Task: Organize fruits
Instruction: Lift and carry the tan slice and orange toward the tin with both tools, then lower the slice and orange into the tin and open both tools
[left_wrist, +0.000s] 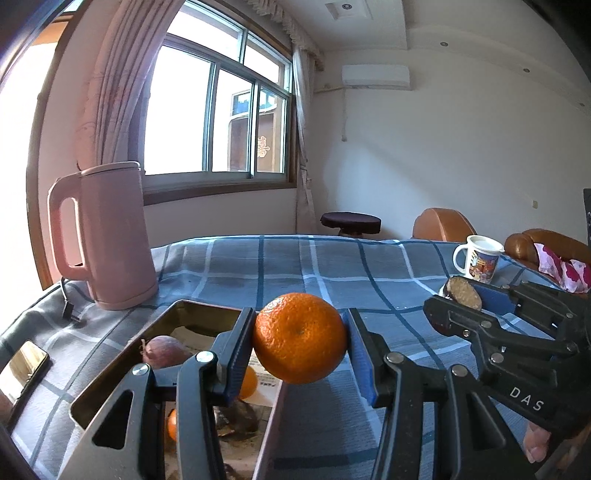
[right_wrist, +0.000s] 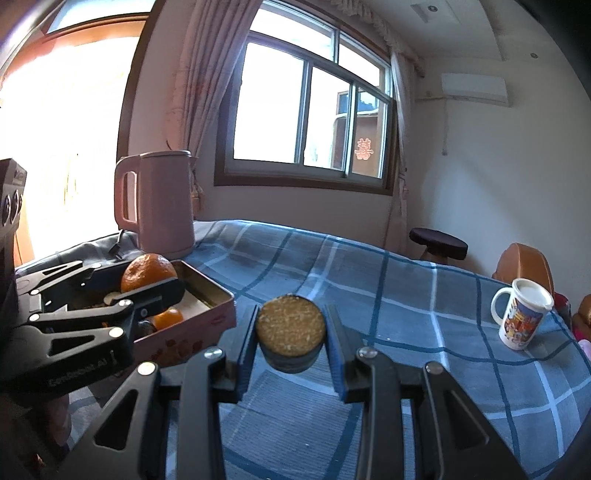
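The left gripper (left_wrist: 300, 343) is closed on a round orange mandarin with dimpled peel (left_wrist: 300, 338), pressed between its two blue pads and held in the air above the table. Just under and to the left of these tongs stands a rectangular metal tin box with a pinkish outer wall (left_wrist: 122, 363); inside it I can see a dull purple wrinkled fruit with a dry stem (left_wrist: 166, 350), two smaller orange mandarins (left_wrist: 248, 382) partly hidden by the left finger, and some dark pieces that I cannot identify. The right gripper (right_wrist: 290, 334) is closed on a dark round disc-shaped piece with a flat, grainy tan top (right_wrist: 290, 326), also held above the blue checked tablecloth (right_wrist: 388, 295). In the right wrist view the left gripper is to the left, with the mandarin over the near part of the tin box. Behind the box, further left, stands a tall pink plastic electric kettle with a handle (left_wrist: 107, 236), and near the left edge lies a dark smartphone with a shiny screen (left_wrist: 24, 367). Far to the right of the tongs stands a white ceramic mug with a colourful picture (right_wrist: 521, 314). Behind the table are a small round dark stool (left_wrist: 350, 221) and a brown leather chair (left_wrist: 441, 223).
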